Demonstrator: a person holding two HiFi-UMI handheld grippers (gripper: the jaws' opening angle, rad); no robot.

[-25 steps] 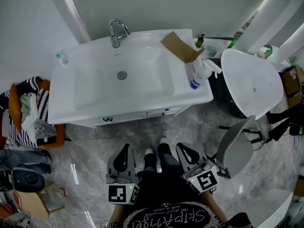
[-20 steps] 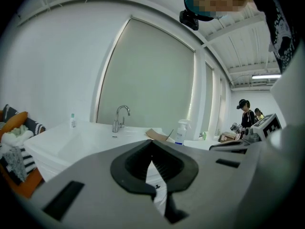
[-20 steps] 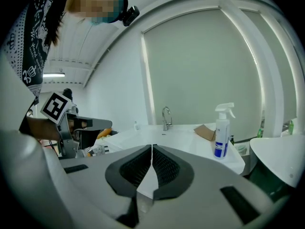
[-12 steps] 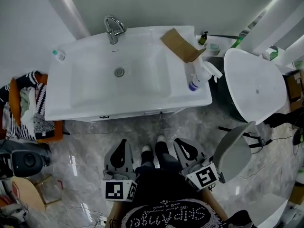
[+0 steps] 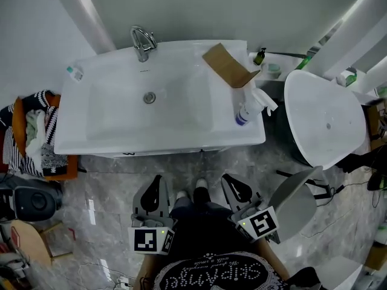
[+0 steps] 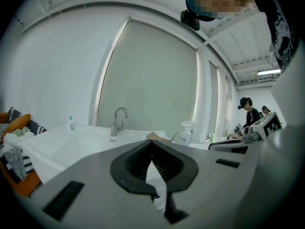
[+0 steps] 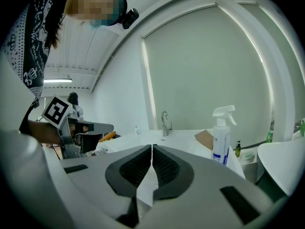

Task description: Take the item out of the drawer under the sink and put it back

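Note:
The white sink with its chrome tap fills the upper middle of the head view. Of the cabinet below it only a thin strip of drawer front shows under the basin's edge, and no drawer stands open. My left gripper and right gripper hover side by side over the marble floor, short of the cabinet, and both point at it. In the left gripper view the left gripper is shut and empty. In the right gripper view the right gripper is likewise shut on nothing. The item is not visible.
A cardboard piece and a spray bottle stand on the sink's right side, and a small bottle at its left corner. A white oval table and grey chair are at the right, a basket of clothes at the left.
I have come closer to the sink with both grippers. The drawer fronts, visible before, have slipped under the basin's edge in the head view. Both grippers stay shut.

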